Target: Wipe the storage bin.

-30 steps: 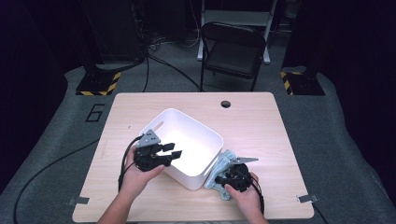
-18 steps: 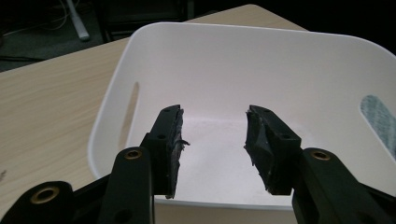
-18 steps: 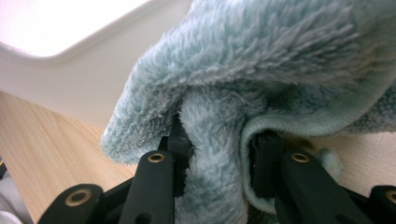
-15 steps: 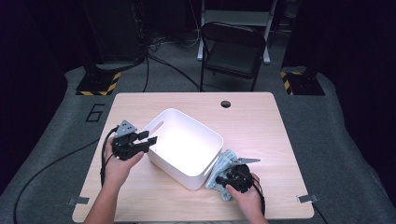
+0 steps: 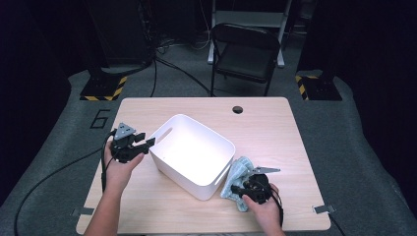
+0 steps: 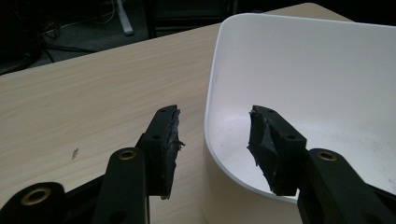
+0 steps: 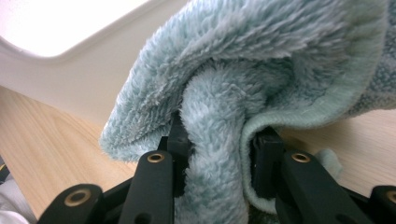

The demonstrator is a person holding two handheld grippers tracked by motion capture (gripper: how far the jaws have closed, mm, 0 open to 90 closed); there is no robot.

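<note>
From up high I see my left tool (image 5: 147,142) hanging just off the left end of the white bin (image 5: 194,153), its tips pointed at the rim near the slot handle (image 5: 164,135) but not touching it. Along the left tool's own view (image 6: 215,140) the jaws stand apart and have just been opening further – the bin's rounded corner sits in the gap between them, and neither pad (image 6: 169,147) presses on the plastic, so that tool is released. One jaw lies outside the wall over the bench (image 5: 275,128), the other over the bin's inside, which looks bare and white.

My right tool (image 5: 241,189) is low at the near right corner of the bin, clenched on the pale blue towel (image 5: 238,172). In the right tool's view (image 7: 215,140) a thick fold of the fluffy towel (image 7: 243,56) runs down between the two black jaws and is squeezed there, while the rest of the cloth bulges up and over them, with the hemmed edge curling to the right. Behind it the bin's white wall (image 7: 70,79) stands close – the towel lies on the bench just beside that wall, outside the bin, bunched against its corner. My right hand (image 5: 263,211) rests on the bench behind the tool
</note>
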